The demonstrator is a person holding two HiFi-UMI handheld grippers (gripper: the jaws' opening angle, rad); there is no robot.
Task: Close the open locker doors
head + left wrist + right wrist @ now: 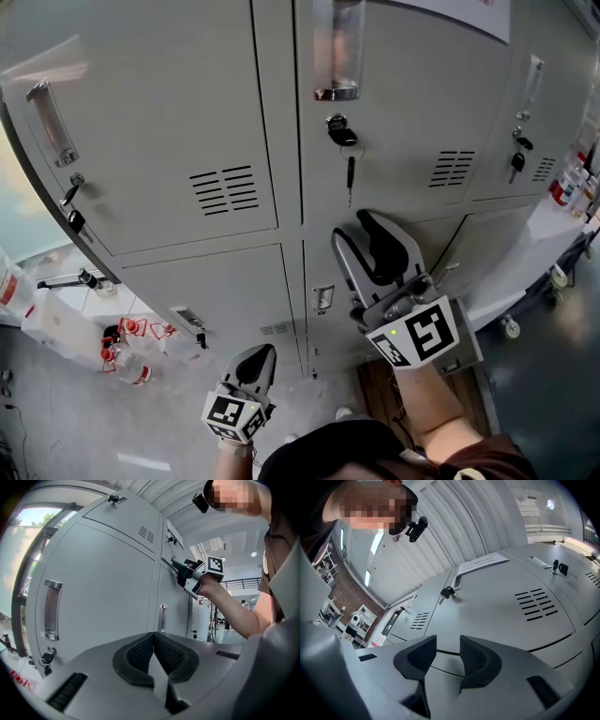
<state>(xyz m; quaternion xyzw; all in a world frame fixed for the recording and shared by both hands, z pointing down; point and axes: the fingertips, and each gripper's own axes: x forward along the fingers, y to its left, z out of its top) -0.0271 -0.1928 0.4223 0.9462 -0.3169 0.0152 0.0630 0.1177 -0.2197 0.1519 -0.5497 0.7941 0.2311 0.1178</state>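
A bank of grey lockers (272,112) fills the head view. The upper doors lie flush, each with a handle, a key and vents. A lower door at the right (511,267) looks swung out from the bank. My right gripper (359,228) is raised in front of the seam under the upper middle door (403,122). It is open, with nothing between its jaws (447,641). The left gripper (262,352) hangs lower, by the lower left door (225,300). Its pads meet, shut on nothing (153,634). From the left gripper view the right gripper (180,569) shows close to the locker fronts.
Red-capped bottles (127,352) lie on the floor at the lower left. A wheeled cart (511,328) stands at the right, with small bottles (572,183) on a shelf beyond it. A key (342,136) hangs from the upper middle door's lock.
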